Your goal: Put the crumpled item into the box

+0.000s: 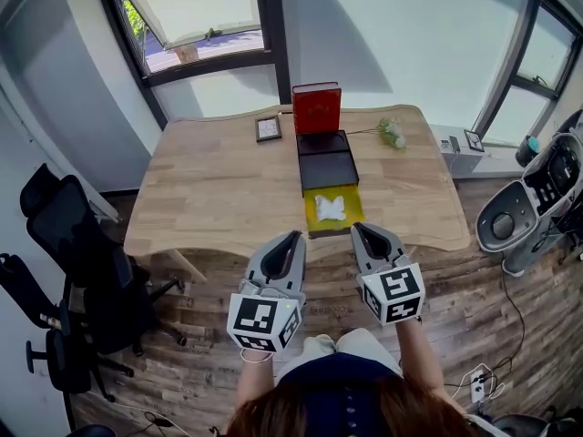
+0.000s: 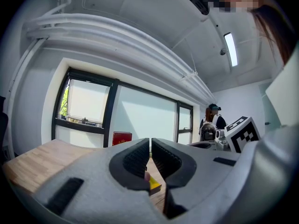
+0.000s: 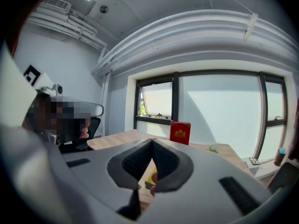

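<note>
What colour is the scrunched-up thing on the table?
White. The crumpled item shows best in the head view.

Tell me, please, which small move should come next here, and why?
Probably open the right gripper and ease it forward over the crumpled white item. It and the left gripper are shut on nothing, at the near edge of the table, and the item lies on the yellow pad, just this side of the black box.

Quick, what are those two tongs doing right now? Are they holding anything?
Left tongs: closed, nothing held.
Right tongs: closed, nothing held.
</note>
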`<act>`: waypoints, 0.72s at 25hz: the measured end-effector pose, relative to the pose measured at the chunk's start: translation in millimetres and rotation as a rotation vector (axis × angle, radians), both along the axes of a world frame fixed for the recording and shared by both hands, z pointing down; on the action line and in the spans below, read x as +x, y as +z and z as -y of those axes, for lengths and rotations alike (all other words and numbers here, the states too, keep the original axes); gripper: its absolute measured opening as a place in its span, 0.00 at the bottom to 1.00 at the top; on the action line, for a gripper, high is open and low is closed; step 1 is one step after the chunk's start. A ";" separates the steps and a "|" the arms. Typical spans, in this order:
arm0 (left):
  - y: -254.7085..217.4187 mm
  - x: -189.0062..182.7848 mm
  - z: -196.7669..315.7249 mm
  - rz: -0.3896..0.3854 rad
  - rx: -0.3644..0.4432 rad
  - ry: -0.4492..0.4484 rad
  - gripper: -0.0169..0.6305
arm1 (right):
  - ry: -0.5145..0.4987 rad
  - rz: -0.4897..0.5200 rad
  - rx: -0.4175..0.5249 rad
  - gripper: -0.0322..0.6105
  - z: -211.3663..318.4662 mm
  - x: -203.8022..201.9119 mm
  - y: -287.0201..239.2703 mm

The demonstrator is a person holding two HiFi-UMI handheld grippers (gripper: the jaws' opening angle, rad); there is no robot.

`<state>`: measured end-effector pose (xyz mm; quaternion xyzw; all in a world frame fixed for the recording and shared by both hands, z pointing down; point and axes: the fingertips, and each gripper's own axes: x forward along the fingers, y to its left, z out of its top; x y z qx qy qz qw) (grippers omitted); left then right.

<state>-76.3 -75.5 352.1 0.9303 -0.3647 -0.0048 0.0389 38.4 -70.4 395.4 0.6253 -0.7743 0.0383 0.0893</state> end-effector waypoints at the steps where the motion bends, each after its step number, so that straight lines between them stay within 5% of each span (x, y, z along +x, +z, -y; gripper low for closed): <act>1: 0.9 -0.4 0.9 0.000 -0.002 -0.001 0.08 | -0.001 -0.004 0.009 0.09 -1.2 -1.0 -2.8; 18: 4.4 20.6 -15.1 0.026 -0.014 -0.035 0.08 | -0.023 -0.079 0.114 0.09 -30.9 15.8 -36.1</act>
